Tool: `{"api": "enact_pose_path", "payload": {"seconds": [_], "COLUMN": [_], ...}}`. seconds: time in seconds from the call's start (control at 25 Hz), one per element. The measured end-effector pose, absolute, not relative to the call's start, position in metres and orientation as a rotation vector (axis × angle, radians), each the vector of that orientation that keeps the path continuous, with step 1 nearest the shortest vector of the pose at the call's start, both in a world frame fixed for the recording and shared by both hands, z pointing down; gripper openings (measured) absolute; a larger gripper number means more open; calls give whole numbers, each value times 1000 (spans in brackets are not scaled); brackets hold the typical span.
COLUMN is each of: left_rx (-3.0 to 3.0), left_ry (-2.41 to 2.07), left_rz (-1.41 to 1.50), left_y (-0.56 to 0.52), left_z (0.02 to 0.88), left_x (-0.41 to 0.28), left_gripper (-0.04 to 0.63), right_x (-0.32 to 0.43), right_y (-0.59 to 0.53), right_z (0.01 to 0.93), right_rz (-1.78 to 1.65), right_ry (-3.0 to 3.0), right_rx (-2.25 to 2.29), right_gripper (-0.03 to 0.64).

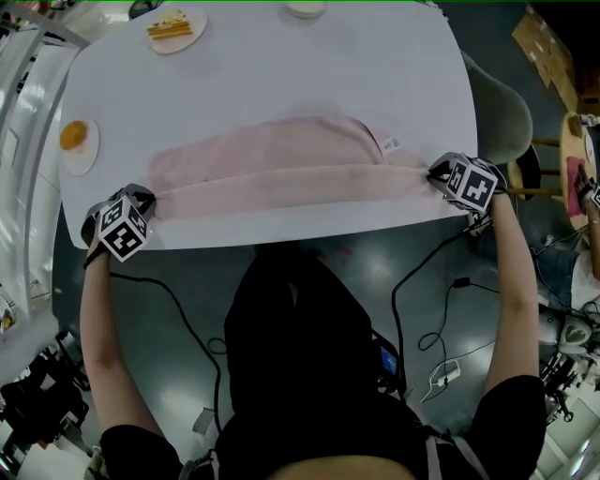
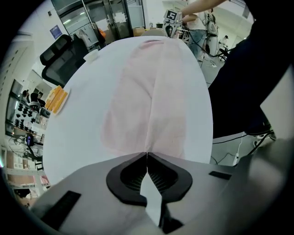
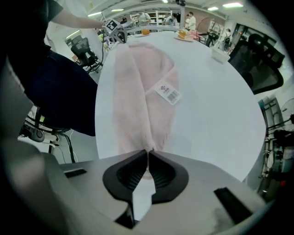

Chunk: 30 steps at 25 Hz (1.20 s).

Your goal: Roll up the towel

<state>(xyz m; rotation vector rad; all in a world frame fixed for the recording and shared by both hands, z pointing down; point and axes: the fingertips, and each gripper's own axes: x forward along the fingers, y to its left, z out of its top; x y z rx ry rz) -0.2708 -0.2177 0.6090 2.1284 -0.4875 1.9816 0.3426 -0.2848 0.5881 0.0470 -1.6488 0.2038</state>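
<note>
**Towel pinched at both ends**

The left gripper and the right gripper each clamp one end of the pink towel. It lies folded lengthwise along the near edge of the bench. Bare bench lies beyond it. One plate sits at the left edge and a second plate at the far-left corner.

Towel on table; cake plate behind

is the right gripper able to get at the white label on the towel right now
Probably not yet: the right gripper is shut on the end of the towel and would have to let go first. Otherwise the way looks free: the label lies uncovered on top nearby.
</note>
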Motion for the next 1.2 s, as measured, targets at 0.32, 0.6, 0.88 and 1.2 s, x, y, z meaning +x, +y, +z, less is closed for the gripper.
{"api": "enact_pose_path", "payload": {"seconds": [0.32, 0.6, 0.88, 1.2], "left_rx": [2103, 2067, 2030, 2152], "left_ry": [-557, -938, -1160, -1025], "left_rz": [1923, 1848, 1828, 1862], "left_y": [-223, -235, -208, -150], "left_z": [613, 584, 540, 559], "left_x": [-270, -302, -334, -270], "left_gripper": [12, 166, 167, 167], "right_x": [347, 362, 393, 366], "right_y": [-287, -312, -330, -263], "right_z": [594, 566, 509, 504], "right_rz": [257, 209, -36, -133], "right_ry": [-1662, -1714, -1697, -1737], "right_rx": [102, 321, 556, 455], "right_gripper": [21, 218, 218, 218]}}
